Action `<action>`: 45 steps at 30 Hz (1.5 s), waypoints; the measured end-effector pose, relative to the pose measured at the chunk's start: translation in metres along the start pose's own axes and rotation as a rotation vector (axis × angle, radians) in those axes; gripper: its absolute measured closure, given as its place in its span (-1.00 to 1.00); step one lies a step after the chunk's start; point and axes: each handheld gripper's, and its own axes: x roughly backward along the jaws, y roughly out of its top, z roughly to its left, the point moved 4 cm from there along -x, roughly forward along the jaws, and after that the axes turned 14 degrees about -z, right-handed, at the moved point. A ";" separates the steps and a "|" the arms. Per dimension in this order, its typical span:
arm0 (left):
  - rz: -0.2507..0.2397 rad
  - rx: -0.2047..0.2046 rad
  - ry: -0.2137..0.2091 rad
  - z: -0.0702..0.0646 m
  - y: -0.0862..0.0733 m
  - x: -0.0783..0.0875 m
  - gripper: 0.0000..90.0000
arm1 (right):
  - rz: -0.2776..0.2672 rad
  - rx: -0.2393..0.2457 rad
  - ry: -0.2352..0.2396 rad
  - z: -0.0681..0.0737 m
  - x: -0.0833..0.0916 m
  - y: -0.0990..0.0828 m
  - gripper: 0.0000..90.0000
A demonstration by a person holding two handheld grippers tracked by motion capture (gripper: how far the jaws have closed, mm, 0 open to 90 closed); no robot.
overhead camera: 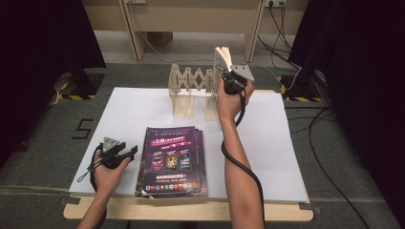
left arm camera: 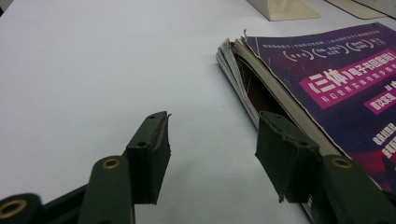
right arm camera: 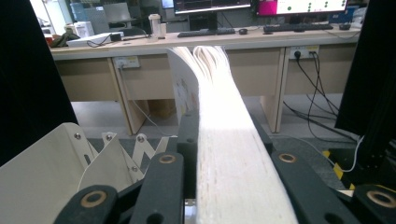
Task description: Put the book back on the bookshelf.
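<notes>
High view: right gripper [overhead camera: 228, 78] clamped on thick pale-edged book [overhead camera: 221, 58], held upright above beige accordion-style book rack [overhead camera: 191, 90] at far side of white table [overhead camera: 277, 152]. Left gripper [overhead camera: 125, 153] low, just beside stack of purple-cover magazines [overhead camera: 174, 160].

Left gripper view: jaws apart, nothing btwn them; magazine stack [left arm camera: 327, 79] just right of right jaw.

Right gripper view: jaws pressed on book's page edge [right arm camera: 233, 154]; rack [right arm camera: 51, 168] lower left.

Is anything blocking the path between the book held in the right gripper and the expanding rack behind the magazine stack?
Nothing visible does. The right gripper is clamped on the book, held upright just above the right end of the rack. The rack's slots there look unoccupied, and the magazine stack lies well in front, beside the open left gripper.
</notes>
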 end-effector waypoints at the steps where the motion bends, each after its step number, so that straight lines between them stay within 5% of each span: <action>1: 0.000 0.000 0.000 0.000 0.000 0.000 -0.03 | 0.000 0.000 -0.003 0.001 0.000 0.000 0.66; 45: 0.001 -0.007 0.003 -0.001 0.000 0.000 -0.04 | 0.029 0.001 0.022 -0.005 0.028 0.006 0.33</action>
